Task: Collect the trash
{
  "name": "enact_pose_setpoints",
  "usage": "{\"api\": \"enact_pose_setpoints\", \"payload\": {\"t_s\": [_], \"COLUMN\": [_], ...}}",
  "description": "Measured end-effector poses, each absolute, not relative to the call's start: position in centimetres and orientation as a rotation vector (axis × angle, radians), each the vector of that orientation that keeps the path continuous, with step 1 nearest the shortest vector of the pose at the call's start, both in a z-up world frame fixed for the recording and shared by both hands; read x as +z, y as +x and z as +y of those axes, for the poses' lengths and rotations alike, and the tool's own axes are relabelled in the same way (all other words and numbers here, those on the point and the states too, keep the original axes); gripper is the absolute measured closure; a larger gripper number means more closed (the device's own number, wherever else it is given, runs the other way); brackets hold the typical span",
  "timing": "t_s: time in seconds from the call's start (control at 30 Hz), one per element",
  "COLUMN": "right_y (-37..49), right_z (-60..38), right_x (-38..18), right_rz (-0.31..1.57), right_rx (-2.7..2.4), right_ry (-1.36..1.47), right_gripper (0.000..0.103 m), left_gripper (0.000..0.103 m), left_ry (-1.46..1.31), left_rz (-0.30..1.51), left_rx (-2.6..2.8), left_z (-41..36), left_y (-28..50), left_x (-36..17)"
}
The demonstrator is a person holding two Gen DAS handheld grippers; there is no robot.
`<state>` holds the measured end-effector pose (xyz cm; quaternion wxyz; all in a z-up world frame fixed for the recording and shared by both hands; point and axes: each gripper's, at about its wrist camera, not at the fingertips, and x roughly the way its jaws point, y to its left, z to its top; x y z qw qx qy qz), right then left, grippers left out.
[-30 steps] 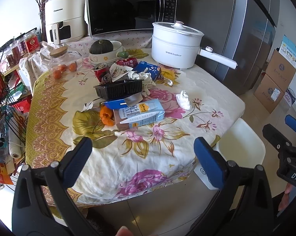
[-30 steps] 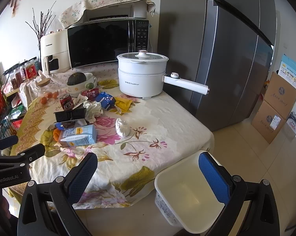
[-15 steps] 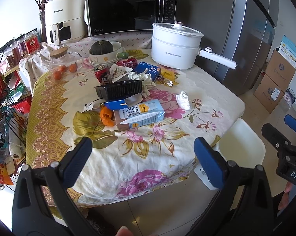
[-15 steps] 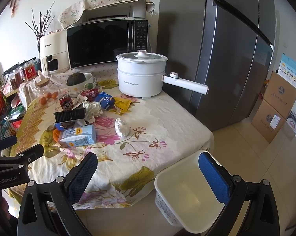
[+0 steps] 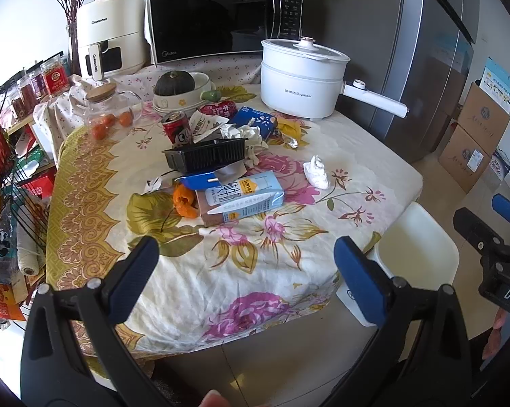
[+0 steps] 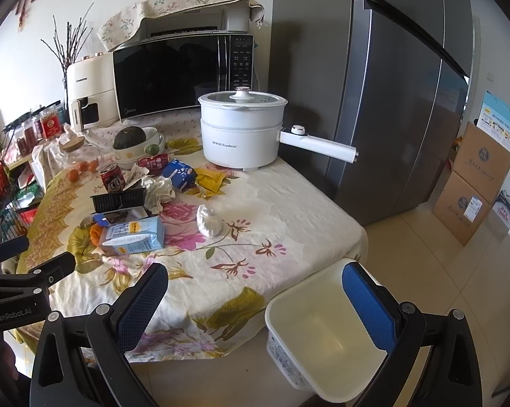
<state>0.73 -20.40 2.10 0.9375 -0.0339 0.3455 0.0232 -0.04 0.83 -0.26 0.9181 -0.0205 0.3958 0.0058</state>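
Trash lies on the floral tablecloth (image 5: 255, 264): a light-blue milk carton (image 5: 241, 196) (image 6: 133, 235), orange peel (image 5: 183, 201), a black plastic tray (image 5: 205, 157) (image 6: 119, 200), a red can (image 5: 177, 130), crumpled white tissue (image 5: 317, 171) (image 6: 209, 220), a blue carton (image 5: 253, 120) and wrappers. A cream bin (image 6: 326, 335) (image 5: 417, 254) stands on the floor by the table's corner. My left gripper (image 5: 246, 271) is open and empty, short of the table's near edge. My right gripper (image 6: 255, 298) is open and empty, above the bin's left rim.
A white electric pot (image 5: 302, 78) with a long handle, a microwave (image 5: 221, 13), an air fryer (image 5: 110, 34), a bowl with a squash (image 5: 180, 90) and a glass jar (image 5: 105, 112) stand at the back. A fridge (image 6: 400, 84) and cardboard boxes (image 6: 475, 183) are on the right. A wire rack (image 5: 4, 176) is left.
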Motion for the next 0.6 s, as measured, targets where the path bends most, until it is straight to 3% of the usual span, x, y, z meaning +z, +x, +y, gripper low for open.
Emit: {"api": "enact_pose_setpoints", "payload": {"t_s": [0.6], "right_y": [0.75], "right_z": [-20.38], "right_x": [2.0], "right_rz": [0.71], "right_rx": [0.045], "right_ry": [-0.066], "right_gripper": [0.0], "left_gripper": [0.001], "left_ry": [-0.038], "left_rz": [0.81], "left_rx": [0.01], "left_z": [0.76], "left_y": [-0.05], "left_x": [-0.27]}}
